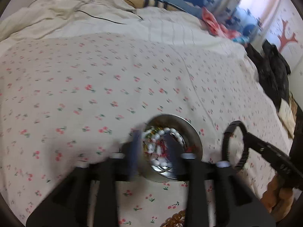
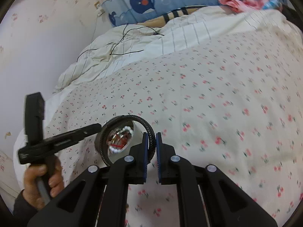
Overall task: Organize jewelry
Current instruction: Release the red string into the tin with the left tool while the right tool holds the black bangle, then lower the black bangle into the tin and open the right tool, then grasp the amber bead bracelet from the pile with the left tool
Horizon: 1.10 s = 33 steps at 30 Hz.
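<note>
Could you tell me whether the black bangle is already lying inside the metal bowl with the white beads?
No, the black bangle is pinched upright in the right gripper, off the cherry-print sheet, in front of the metal bowl.

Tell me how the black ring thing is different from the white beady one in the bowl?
The black bracelet is one dark, braided hoop; the white bead bracelet is many pale round beads. The black one is pinched upright in the right gripper above the bed; the white one lies in the metal bowl with other jewelry. Both are loops.
</note>
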Motion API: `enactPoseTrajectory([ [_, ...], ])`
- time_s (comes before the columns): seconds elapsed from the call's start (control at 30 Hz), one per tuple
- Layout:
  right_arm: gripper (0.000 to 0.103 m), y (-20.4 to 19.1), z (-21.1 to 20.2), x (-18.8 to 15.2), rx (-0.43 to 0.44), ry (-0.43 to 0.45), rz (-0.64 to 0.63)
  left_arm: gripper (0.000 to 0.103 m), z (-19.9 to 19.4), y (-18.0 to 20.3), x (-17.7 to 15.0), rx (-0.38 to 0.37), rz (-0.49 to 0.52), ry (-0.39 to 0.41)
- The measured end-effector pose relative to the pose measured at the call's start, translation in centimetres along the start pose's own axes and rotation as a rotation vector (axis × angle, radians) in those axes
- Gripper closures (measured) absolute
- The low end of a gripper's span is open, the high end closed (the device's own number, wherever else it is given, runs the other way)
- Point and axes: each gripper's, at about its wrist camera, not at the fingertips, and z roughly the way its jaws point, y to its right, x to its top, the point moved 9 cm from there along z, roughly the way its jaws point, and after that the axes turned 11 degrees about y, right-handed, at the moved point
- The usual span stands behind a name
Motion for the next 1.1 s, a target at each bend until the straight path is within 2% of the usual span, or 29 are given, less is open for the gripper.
enactPoseTrajectory([
  [0.1, 0.094, -1.6, 1.5, 0.1, -0.006, -0.013, -0.06, 0.048, -1.4, -1.1, 0.9, 0.009, -0.04, 0.033],
  [0.23, 0.094, -3.7, 4.3, -0.1, -0.008, -0.044, -0.122, 0.043, -3.1, -1.7, 1.7, 0.023, -0.042, 0.069],
  [0.37, 0.094, -5.1, 7.7, -1.3, -0.045, -0.114, -0.195, 0.038, -3.5, -1.7, 2.0, 0.018, -0.058, 0.072],
  [0.53, 0.094, -5.9, 10.0, -3.5, -0.069, -0.214, -0.288, 0.037, -3.4, -1.6, 1.9, 0.009, -0.067, 0.061],
  [0.57, 0.09, -6.1, 9.8, -3.3, -0.068, -0.205, -0.287, 0.037, -3.5, -1.6, 1.8, 0.01, -0.066, 0.06],
  [0.6, 0.075, -6.0, 9.5, -3.0, -0.065, -0.191, -0.278, 0.037, -3.5, -1.6, 1.8, 0.011, -0.063, 0.058],
  [0.7, 0.058, -5.8, 6.7, -1.0, -0.064, -0.086, -0.253, 0.037, -3.7, -1.5, 1.3, 0.011, -0.055, 0.048],
  [0.77, 0.054, -5.4, 4.2, -0.2, -0.077, -0.037, -0.262, 0.036, -4.0, -1.5, 0.7, 0.011, -0.045, 0.035],
  [0.83, 0.052, -4.6, 1.9, -1.1, -0.081, -0.044, -0.268, 0.033, -4.3, -1.5, 0.1, 0.005, -0.041, 0.018],
  [0.97, 0.052, -2.8, -0.9, -5.2, -0.078, -0.121, -0.278, 0.032, -5.4, -0.9, -2.6, -0.042, 0.0, -0.049],
  [1.1, 0.052, -1.1, -1.6, -8.5, -0.033, -0.213, -0.167, 0.032, -6.5, -0.4, -7.8, -0.101, 0.025, -0.134],
])
